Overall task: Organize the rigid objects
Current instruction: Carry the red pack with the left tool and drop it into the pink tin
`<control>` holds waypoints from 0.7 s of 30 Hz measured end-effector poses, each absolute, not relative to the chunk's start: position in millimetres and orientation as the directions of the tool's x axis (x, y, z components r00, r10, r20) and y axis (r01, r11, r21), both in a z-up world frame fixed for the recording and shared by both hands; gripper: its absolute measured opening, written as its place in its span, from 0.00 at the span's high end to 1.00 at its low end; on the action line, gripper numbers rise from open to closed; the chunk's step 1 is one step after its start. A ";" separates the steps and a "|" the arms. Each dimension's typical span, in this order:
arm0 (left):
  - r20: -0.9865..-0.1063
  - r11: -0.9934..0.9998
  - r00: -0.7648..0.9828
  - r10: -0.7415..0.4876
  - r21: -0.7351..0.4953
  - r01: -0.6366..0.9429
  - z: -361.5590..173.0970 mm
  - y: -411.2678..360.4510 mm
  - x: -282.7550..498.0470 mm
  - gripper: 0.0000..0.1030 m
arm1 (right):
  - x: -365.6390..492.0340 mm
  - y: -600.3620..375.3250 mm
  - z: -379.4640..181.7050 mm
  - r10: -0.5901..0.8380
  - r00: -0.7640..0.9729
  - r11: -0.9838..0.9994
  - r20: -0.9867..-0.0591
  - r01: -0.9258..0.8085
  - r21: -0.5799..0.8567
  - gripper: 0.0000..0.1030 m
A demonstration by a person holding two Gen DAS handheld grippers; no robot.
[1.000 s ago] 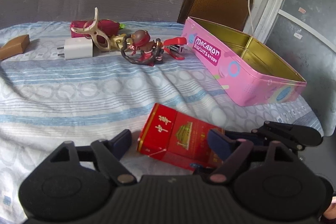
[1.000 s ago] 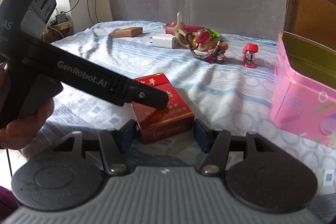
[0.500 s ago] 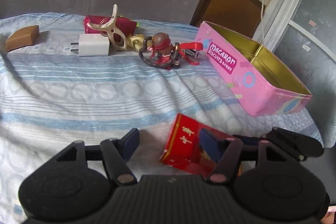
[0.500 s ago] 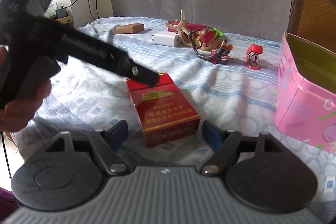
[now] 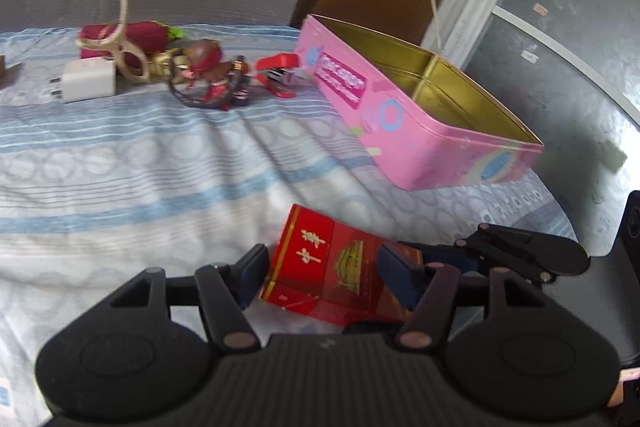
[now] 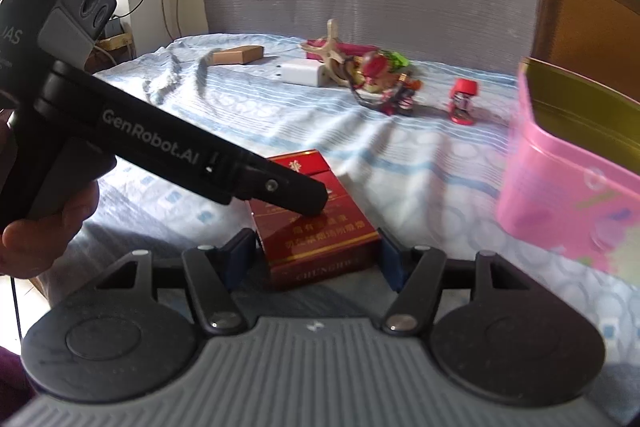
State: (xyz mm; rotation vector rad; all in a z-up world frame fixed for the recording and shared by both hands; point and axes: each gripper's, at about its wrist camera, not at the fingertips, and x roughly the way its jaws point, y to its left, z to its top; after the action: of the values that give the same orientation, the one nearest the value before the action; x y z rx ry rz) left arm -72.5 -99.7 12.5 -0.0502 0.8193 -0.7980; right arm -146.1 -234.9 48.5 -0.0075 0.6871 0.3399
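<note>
On the striped bedsheet we are working both grippers around the red cigarette pack. Our left gripper has just been closing, its pads flanking the pack's upper end, though whether they are pressing we cannot tell. Our right gripper has also been closing, its pads sitting against the pack's sides. Beyond it to the right, the open pink tin is lying well apart.

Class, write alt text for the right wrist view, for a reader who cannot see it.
A red cigarette pack lies on a striped bedsheet between the right gripper fingers, with the left gripper reaching over it. A pink tin stands open at right.
</note>
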 end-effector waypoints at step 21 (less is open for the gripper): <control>-0.661 0.512 0.242 -0.710 -0.250 0.822 12.9 -247.2 -117.1 0.27 | -220.6 -332.0 39.8 0.090 0.801 0.995 -0.591 -0.048 0.087 0.35</control>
State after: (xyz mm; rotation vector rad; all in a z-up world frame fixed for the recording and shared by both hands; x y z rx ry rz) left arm -117.1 -247.2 12.9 0.1600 0.8092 -1.0534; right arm -220.6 -332.0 39.8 0.0693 0.6369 0.0740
